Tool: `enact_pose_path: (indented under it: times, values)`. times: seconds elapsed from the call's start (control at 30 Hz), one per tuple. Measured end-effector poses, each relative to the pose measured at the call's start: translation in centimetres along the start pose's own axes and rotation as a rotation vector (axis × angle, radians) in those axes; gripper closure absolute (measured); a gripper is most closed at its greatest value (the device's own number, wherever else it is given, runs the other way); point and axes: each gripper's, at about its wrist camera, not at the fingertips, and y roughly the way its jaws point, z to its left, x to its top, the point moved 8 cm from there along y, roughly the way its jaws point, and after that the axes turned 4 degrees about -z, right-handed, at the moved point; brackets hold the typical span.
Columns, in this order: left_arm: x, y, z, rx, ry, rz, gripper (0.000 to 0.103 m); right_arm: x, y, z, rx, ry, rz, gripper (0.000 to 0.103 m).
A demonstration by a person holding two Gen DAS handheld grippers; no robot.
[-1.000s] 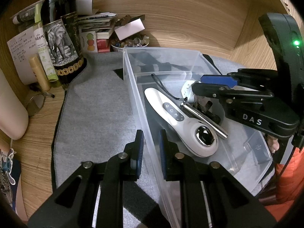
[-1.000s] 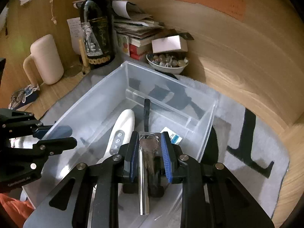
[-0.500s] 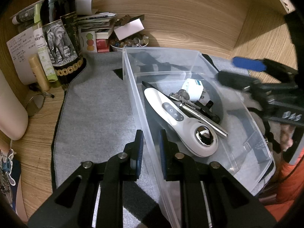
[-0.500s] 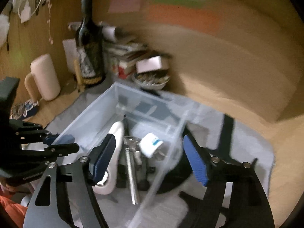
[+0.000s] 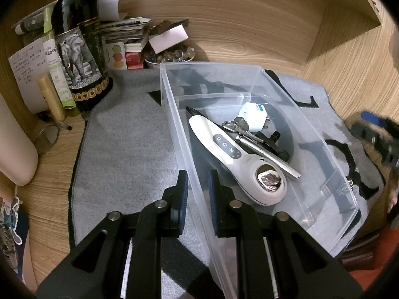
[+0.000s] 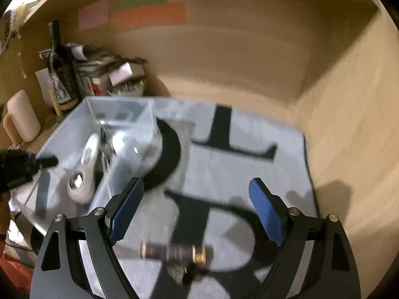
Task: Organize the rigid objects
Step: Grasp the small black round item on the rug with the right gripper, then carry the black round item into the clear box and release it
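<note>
Binned: white handheld device (image 5: 237,154), keys (image 5: 237,124), metal rod (image 5: 269,154), white plug adapter (image 5: 253,115) lie in clear bin (image 5: 174,114).
Left: knife (image 6: 172,251) on grey mat (image 6: 237,169).
Left gripper (image 5: 197,191): nearly closed astride the bin wall; whether it clamps the wall cannot be told.
Right gripper (image 6: 197,211): wide apart, empty.

Layout relative to the bin (image 5: 174,114), on the mat (image 5: 129,144). Inside: handheld device (image 5: 234,159) along the left wall; metal rod with keys (image 5: 264,149) to its right; plug adapter (image 5: 254,117) behind those. Left of the bin: bottle (image 5: 79,57). Behind it: bowl of marbles (image 5: 167,56). Right, on the mat: knife (image 6: 172,251).
</note>
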Motion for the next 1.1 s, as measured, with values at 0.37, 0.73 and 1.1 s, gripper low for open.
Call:
enact_pose_path:
  times: [0.37, 0.73, 1.1]
  values:
    - [0.1, 0.1, -0.2, 0.006, 0.008, 0.004, 0.088, -7.7, 1.0, -0.3, 0.037, 0.133, 0.149, 0.018]
    - [0.1, 0.1, -0.2, 0.011, 0.015, 0.004, 0.088, -9.4, 0.7, -0.2, 0.025, 0.133, 0.144, 0.070]
    - [0.2, 0.1, -0.2, 0.006, 0.009, 0.004, 0.088, -5.8, -0.5, -0.1, 0.002, 0.073, 0.060, 0.070]
